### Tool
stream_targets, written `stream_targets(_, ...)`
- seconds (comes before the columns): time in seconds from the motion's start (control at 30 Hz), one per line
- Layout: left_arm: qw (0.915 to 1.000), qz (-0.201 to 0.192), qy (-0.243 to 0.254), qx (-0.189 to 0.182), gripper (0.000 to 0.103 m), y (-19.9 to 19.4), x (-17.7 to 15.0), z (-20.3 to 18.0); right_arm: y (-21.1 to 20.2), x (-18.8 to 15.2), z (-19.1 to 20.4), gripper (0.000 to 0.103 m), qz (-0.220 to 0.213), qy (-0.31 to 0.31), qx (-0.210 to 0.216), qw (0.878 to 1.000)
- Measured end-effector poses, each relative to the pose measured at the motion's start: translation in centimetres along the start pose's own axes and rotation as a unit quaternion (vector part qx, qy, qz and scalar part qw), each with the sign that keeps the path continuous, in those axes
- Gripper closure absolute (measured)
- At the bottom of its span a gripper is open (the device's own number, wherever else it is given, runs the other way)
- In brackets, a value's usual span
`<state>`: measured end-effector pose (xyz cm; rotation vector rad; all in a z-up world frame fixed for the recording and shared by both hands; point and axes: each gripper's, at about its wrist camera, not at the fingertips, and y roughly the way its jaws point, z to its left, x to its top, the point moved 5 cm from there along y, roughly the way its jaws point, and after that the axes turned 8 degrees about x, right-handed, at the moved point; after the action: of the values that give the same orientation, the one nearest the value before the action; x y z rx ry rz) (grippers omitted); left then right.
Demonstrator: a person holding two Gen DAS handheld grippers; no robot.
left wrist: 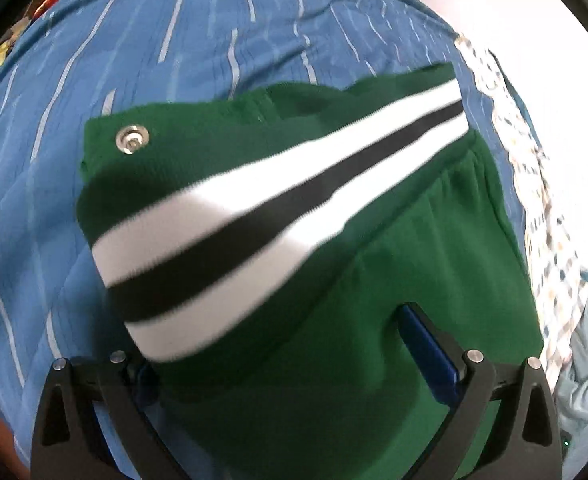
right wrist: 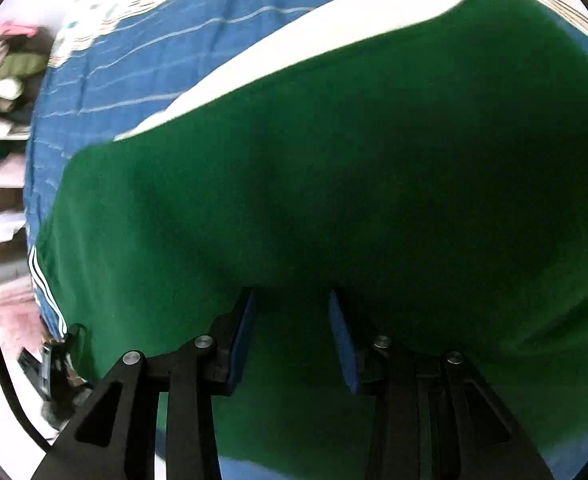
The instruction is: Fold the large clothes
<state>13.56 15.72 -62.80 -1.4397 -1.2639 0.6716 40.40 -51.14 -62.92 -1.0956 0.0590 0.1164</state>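
Blue quilted bedding with pale stripes (left wrist: 142,40) covered the bed, and on it lay the green knitted garment with a white-and-black striped band and a metal snap (left wrist: 394,264), partly folded. The left gripper (left wrist: 278,344) stood spread wide over the cloth, one finger hidden by the band, pinching nothing. The right gripper (right wrist: 292,300) hovered over plain green fabric, jaws apart and empty. Doing this fold well would likely mean regripping both corners evenly and laying edges flush
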Motion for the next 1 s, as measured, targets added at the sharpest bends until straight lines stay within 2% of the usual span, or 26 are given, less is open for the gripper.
stream_targets(0.03, 1.0000, -0.003, -0.004, -0.002, 0.005, -0.1, 0.4, 0.4, -0.9, -0.1, 1.2, 0.063, -0.005, -0.015, 0.011, 1.000)
stream_targets(0.07, 0.9999, -0.010, -0.007, 0.008, 0.023, -0.2, 0.7, 0.4, -1.4, -0.3, 2.5, 0.063, -0.002, -0.024, 0.028, 0.999)
stream_targets(0.1, 0.9996, -0.016, -0.007, 0.020, 0.028, 0.0, 0.7, 0.6, -1.3, -0.5, 3.7, 0.063, 0.003, -0.033, 0.042, 0.999)
stream_targets(0.17, 0.9994, -0.028, -0.008, 0.021, 0.048, -0.4, 0.9, 1.2, 0.0, -0.5, 6.2, 0.063, 0.017, -0.051, 0.058, 0.997)
stream_targets(0.2, 0.9993, -0.030, -0.009, 0.019, 0.051, -0.6, 0.8, 1.4, 1.4, -0.4, 7.2, 0.064, 0.025, -0.059, 0.055, 0.996)
stream_targets(0.23, 0.9993, -0.032, -0.008, 0.016, 0.053, -1.0, 0.8, 1.6, 2.8, -0.1, 7.7, 0.070, 0.033, -0.062, 0.040, 0.997)
stream_targets(0.27, 0.9992, -0.035, -0.006, 0.016, 0.056, -1.1, 0.8, 1.7, 4.9, 0.3, 8.1, 0.071, 0.042, -0.070, 0.001, 0.997)
stream_targets(0.33, 0.9993, -0.036, -0.006, 0.006, 0.056, -1.5, 0.7, 2.2, 7.4, 1.6, 8.8, 0.070, 0.047, -0.088, -0.042, 0.994)
stream_targets(0.4, 0.9996, -0.023, -0.011, -0.007, 0.053, -1.0, 0.9, 2.5, 7.9, 2.2, 9.1, 0.070, 0.056, -0.075, -0.058, 0.994)
stream_targets(0.47, 0.9995, -0.009, -0.017, -0.023, 0.042, 0.0, 1.2, 2.3, 8.0, 2.8, 9.2, 0.070, 0.078, -0.054, -0.061, 0.994)
stream_targets(0.57, 0.9996, -0.016, -0.002, -0.024, 0.035, 0.2, 0.8, 1.8, 6.4, 2.6, 10.1, 0.070, 0.088, -0.054, -0.049, 0.993)
stream_targets(0.67, 0.9995, -0.028, 0.008, -0.014, 0.035, -0.4, 0.7, 1.2, 4.4, 1.2, 11.5, 0.071, 0.083, -0.051, 0.020, 0.995)
stream_targets(0.7, 0.9994, -0.032, 0.008, -0.015, 0.035, -0.6, 0.7, 1.3, 4.6, 0.5, 11.8, 0.071, 0.088, -0.052, 0.028, 0.994)
stream_targets(0.8, 0.9991, -0.032, -0.001, -0.028, 0.035, -0.5, 1.0, 1.4, 9.1, -0.6, 10.8, 0.071, 0.117, -0.066, -0.002, 0.991)
stream_targets(0.83, 0.9989, -0.032, -0.003, -0.034, 0.035, -0.5, 1.2, 1.6, 10.2, -0.3, 10.3, 0.082, 0.112, -0.064, -0.006, 0.992)
stream_targets(0.87, 0.9988, -0.032, -0.002, -0.036, 0.035, -0.5, 1.2, 1.7, 10.6, -0.1, 10.2, 0.103, 0.114, -0.047, -0.002, 0.992)
stream_targets(0.93, 0.9989, -0.024, 0.004, -0.040, 0.035, -0.3, 1.4, 1.7, 10.4, 0.8, 10.1, 0.103, 0.132, 0.005, 0.010, 0.991)
stream_targets(1.0, 0.9989, -0.017, 0.009, -0.043, 0.035, -0.2, 1.6, 1.4, 8.3, 1.5, 10.7, 0.103, 0.108, 0.008, 0.014, 0.994)
